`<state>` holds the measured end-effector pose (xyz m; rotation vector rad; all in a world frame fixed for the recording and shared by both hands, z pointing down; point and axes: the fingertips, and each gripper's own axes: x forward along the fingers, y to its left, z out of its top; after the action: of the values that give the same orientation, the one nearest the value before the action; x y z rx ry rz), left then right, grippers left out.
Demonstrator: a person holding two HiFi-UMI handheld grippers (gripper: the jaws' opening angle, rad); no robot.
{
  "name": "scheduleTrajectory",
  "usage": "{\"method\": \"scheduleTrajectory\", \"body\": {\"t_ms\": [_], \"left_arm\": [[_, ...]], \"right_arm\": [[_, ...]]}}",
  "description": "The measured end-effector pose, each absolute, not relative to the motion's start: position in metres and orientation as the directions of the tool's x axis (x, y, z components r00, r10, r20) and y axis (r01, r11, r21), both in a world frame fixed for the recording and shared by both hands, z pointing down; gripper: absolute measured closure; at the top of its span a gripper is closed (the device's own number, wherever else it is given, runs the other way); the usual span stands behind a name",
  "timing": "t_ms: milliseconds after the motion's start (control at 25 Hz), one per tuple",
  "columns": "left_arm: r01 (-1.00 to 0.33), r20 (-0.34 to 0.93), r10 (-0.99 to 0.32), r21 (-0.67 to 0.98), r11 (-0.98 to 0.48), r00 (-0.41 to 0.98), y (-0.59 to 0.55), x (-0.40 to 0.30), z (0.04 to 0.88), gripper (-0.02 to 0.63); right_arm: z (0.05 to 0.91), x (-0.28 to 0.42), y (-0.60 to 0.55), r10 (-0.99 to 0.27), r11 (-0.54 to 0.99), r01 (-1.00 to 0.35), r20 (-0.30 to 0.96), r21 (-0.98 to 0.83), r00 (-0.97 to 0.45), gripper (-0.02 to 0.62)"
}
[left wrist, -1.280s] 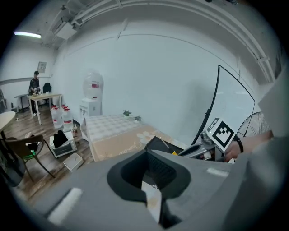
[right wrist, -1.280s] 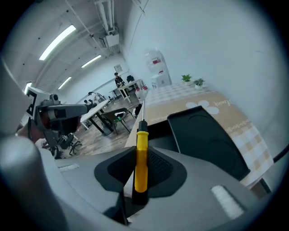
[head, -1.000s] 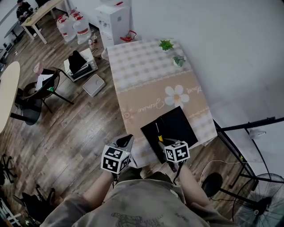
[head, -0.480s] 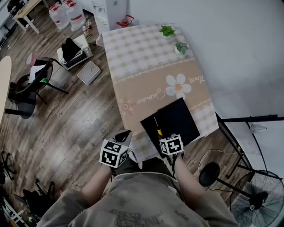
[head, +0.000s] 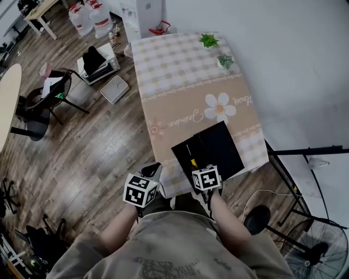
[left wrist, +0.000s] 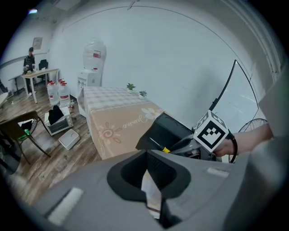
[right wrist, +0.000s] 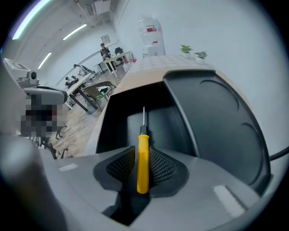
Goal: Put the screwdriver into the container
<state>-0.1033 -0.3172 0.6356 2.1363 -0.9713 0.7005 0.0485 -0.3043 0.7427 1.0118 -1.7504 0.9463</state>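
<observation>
A black container (head: 218, 146) lies open at the table's near right corner, its lid (right wrist: 214, 122) folded out to the right. My right gripper (right wrist: 142, 168) is shut on the screwdriver (right wrist: 142, 160) by its yellow handle, and the metal shaft points forward over the container's open compartment (right wrist: 135, 124). In the head view the screwdriver (head: 192, 161) hangs over the container's near left part, just ahead of the right gripper (head: 196, 167). My left gripper (head: 154, 172) hangs off the table's near edge, to the left of the container. Its fingers (left wrist: 131, 173) are shut with nothing between them.
The table (head: 185, 82) has a checked and floral cloth, with two small green plants (head: 208, 40) at its far end. Beyond it stands a water dispenser (head: 143, 10). A chair (head: 49, 103) and boxes (head: 98, 62) are on the wooden floor at left, a fan (head: 322, 245) at right.
The head view has shifted a little. My right gripper keeps hold of the screwdriver over the container and sits slightly further left over it. The left gripper stays beside it.
</observation>
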Motion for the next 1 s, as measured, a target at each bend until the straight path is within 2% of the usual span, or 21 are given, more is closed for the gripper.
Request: {"method": "scheduleTrajectory", "body": {"t_ms": [240, 520, 880, 1000], "left_arm": [[-0.819, 0.682, -0.483, 0.326, -0.473, 0.550, -0.321, -0.102, 0.621, 0.606], [-0.838, 0.628, -0.571, 0.279, -0.469, 0.528, -0.338, -0.100, 0.579, 0.606], [-0.852, 0.458, -0.727, 0.159, -0.499, 0.511, -0.368, -0.105, 0.469, 0.606], [-0.849, 0.392, -0.759, 0.145, -0.507, 0.520, -0.373, -0.104, 0.430, 0.606]], "right_arm": [[0.710, 0.040, -0.318, -0.299, 0.436, -0.875, 0.883, -0.210, -0.361, 0.468], [0.623, 0.037, -0.348, -0.424, 0.533, -0.821, 0.775, -0.204, -0.469, 0.486], [0.475, 0.027, -0.374, -0.605, 0.629, -0.760, 0.512, -0.163, -0.610, 0.519], [0.422, 0.028, -0.375, -0.667, 0.631, -0.761, 0.393, -0.154, -0.633, 0.551]]}}
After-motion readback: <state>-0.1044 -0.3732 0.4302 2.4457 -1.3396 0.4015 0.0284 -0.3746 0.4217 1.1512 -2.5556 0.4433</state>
